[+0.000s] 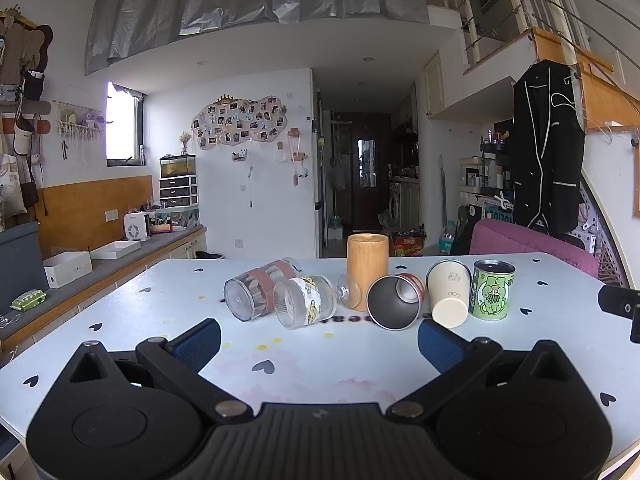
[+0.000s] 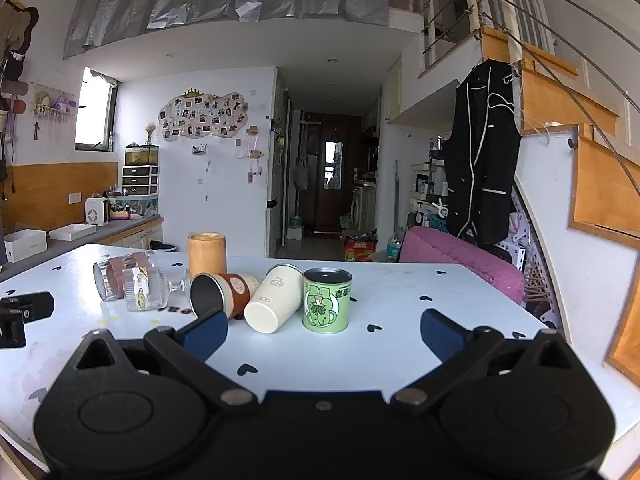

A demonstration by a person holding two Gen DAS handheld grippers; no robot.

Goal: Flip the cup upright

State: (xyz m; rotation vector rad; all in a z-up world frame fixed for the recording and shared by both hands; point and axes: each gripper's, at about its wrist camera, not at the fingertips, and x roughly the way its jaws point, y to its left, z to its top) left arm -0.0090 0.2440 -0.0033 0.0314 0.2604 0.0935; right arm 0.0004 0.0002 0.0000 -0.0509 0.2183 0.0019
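Note:
Several cups stand or lie in a row on the white table (image 1: 304, 364). A clear cup with a brown band (image 1: 256, 290) and a ribbed stemmed glass (image 1: 306, 300) lie on their sides. A bamboo cup (image 1: 367, 268) stands upright. A brown metal-lined cup (image 1: 394, 300) lies with its mouth toward me. A cream cup (image 1: 450, 296) leans tilted, its base toward me. A green can (image 1: 493, 290) stands upright. My left gripper (image 1: 318, 340) is open and empty, in front of the row. My right gripper (image 2: 324, 328) is open and empty, in front of the cream cup (image 2: 274, 300) and green can (image 2: 327, 300).
A counter (image 1: 120, 256) with white boxes runs along the left of the table. A pink chair (image 2: 460, 260) stands behind the table's far right edge. The right gripper's body shows at the right edge of the left view (image 1: 620, 304).

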